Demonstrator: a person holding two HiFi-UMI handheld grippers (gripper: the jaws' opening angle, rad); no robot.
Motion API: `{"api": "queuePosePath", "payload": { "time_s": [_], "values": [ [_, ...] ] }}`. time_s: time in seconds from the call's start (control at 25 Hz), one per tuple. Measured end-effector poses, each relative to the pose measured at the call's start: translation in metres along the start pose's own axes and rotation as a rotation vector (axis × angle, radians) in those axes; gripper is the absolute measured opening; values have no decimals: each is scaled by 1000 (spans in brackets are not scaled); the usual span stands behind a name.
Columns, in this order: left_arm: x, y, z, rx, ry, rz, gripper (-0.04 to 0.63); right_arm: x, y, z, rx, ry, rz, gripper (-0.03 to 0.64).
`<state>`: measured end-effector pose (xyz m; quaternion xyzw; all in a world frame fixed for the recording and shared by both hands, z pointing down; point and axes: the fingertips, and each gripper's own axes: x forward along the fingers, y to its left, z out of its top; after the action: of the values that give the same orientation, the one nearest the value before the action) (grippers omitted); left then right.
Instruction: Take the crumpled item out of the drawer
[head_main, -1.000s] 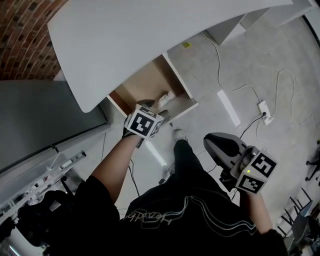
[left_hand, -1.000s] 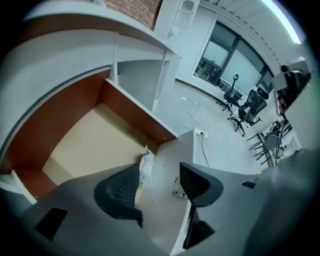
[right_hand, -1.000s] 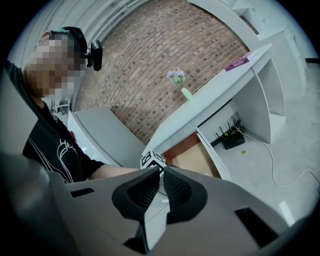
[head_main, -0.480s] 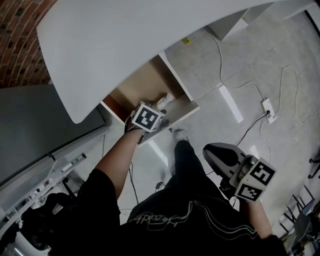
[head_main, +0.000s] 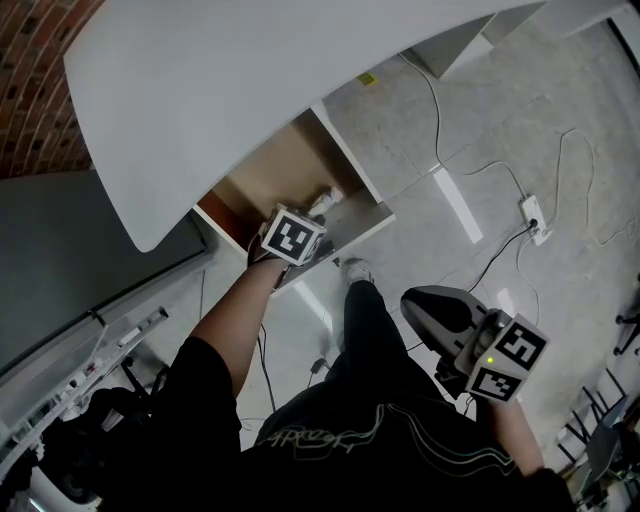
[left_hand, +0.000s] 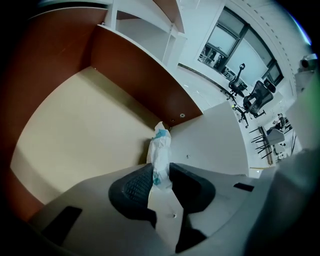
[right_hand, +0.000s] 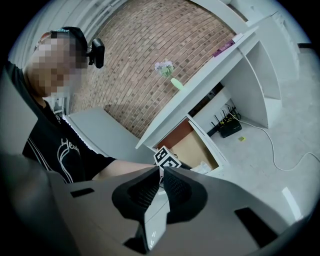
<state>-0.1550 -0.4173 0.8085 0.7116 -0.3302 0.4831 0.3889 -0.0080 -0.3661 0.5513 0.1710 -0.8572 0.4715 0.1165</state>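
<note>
Overhanging open drawer (head_main: 290, 160), white curved surface (head_main: 260, 80); brick wall (head_main: 35, 70), grey floor (head_main: 480, 110). Long axis of crumpled item (left_hand: 161, 147) points toward drawer corner; left gripper (left_hand: 160, 182), jaws just closing, pinches it; right gripper (right_hand: 161, 182) pressed together.

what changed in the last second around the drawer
The left gripper sank further into the open drawer, and its jaws have just been closing onto the crumpled white item, now pinched between the pads. The right gripper stayed shut and empty at the person's side; the drawer stayed open.
</note>
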Motion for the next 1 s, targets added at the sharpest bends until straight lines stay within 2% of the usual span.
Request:
{"api": "queuePosePath", "payload": {
  "time_s": [0.2,0.48,0.72,1.0],
  "values": [
    [-11,-5,1,2,-8,14,95,-1,5,2,-14,0,5,54],
    [-54,-19,7,12,-71,9,80,-5,24,5,-46,-15,12,54],
    [-118,-43,11,81,-155,67,74,-17,62,13,-97,-61,25,54],
    [-218,-105,7,90,-299,74,74,-49,126,11,-175,-108,44,54]
  ]
}}
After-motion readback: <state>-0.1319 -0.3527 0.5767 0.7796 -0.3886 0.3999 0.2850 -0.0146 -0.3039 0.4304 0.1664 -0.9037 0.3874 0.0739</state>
